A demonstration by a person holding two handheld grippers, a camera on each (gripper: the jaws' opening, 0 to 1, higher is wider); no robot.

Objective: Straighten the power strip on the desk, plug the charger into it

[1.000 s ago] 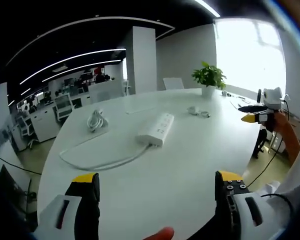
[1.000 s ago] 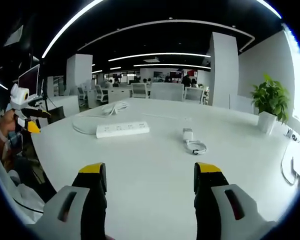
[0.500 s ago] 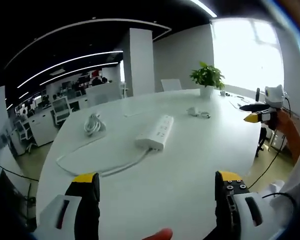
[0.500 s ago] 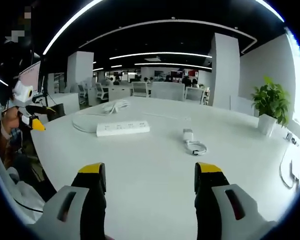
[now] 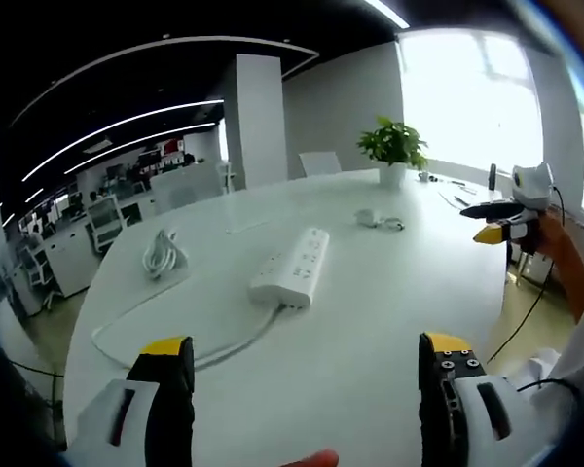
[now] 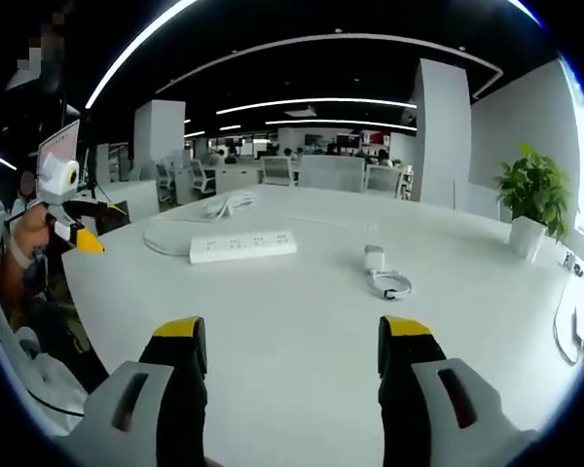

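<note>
left tool (image 5: 305, 375) | swung, view shifted | power strip (image 5: 292, 267) unmoved

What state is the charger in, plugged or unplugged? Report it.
Unplugged. The charger lies on the desk with its coiled cable, apart from the power strip, whose sockets look empty. Both tools are open, holding nothing.

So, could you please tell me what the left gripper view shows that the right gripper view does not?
Left gripper view: a bright window and the right tongs, open, beside the table. Right gripper view: the left tongs, open, and a screen. Shared: power strip, charger, potted plant, coiled cable.
</note>
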